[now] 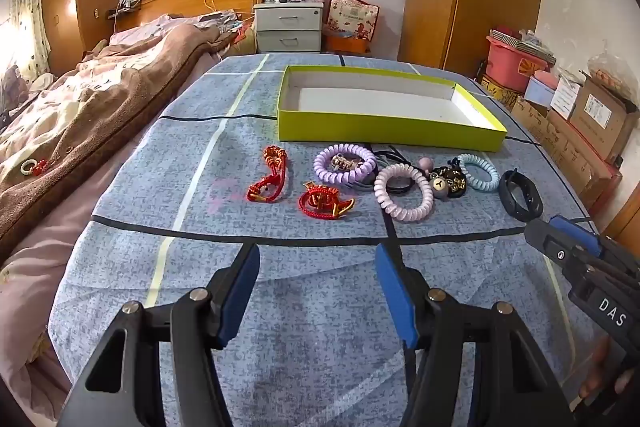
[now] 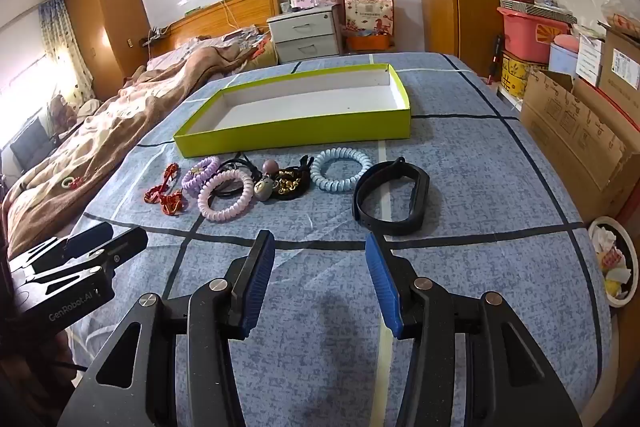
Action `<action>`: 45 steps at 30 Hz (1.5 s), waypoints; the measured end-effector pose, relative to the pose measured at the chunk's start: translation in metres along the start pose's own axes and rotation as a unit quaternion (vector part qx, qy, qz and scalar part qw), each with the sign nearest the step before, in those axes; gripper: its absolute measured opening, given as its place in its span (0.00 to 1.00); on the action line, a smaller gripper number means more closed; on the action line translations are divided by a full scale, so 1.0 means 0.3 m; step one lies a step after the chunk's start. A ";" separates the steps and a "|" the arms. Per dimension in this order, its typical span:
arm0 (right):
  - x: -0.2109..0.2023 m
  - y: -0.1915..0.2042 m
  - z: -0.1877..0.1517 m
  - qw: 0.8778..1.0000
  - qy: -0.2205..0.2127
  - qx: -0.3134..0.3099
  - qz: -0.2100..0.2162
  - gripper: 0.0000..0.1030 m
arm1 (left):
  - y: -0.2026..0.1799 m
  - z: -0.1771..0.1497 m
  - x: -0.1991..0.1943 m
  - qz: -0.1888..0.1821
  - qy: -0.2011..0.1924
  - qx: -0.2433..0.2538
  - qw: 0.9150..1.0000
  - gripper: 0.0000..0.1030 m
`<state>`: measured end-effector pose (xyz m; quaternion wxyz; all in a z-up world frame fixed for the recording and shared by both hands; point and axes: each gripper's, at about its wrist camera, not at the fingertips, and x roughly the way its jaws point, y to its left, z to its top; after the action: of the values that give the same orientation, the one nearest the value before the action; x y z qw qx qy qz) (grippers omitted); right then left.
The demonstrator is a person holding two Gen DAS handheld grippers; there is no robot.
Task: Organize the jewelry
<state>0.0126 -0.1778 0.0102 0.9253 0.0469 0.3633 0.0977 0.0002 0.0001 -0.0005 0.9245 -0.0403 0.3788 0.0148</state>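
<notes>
A shallow lime-green box (image 1: 384, 137) (image 2: 296, 135) with a white inside stands empty on the blue cloth. In front of it lies a row of jewelry: two red cord bracelets (image 1: 268, 175) (image 1: 324, 201), a purple coil band (image 1: 345, 163), a pink coil band (image 1: 404, 191) (image 2: 226, 195), a bear charm with black ties (image 1: 444, 183), a light-blue coil band (image 1: 478, 171) (image 2: 341, 169) and a black wristband (image 1: 520, 195) (image 2: 390, 197). My left gripper (image 1: 318, 259) is open and empty, short of the row. My right gripper (image 2: 320, 247) is open and empty, just before the wristband.
A bed with a brown blanket (image 1: 100, 107) lies to the left, with a small ornament (image 1: 34, 167) on it. Cardboard boxes (image 2: 580, 131) and a pink bin (image 2: 532, 31) stand at the right. A waste bowl (image 2: 614, 261) sits on the floor by the table's right edge.
</notes>
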 end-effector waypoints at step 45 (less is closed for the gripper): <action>-0.016 -0.001 0.001 1.000 -0.003 -0.001 -0.016 0.47 | 0.002 0.007 -0.041 0.018 0.000 -0.001 1.000 0.60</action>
<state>0.0093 -0.1791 0.0135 0.9278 0.0402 0.3615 0.0834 -0.0071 0.0009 0.0096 0.9242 -0.0347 0.3789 0.0316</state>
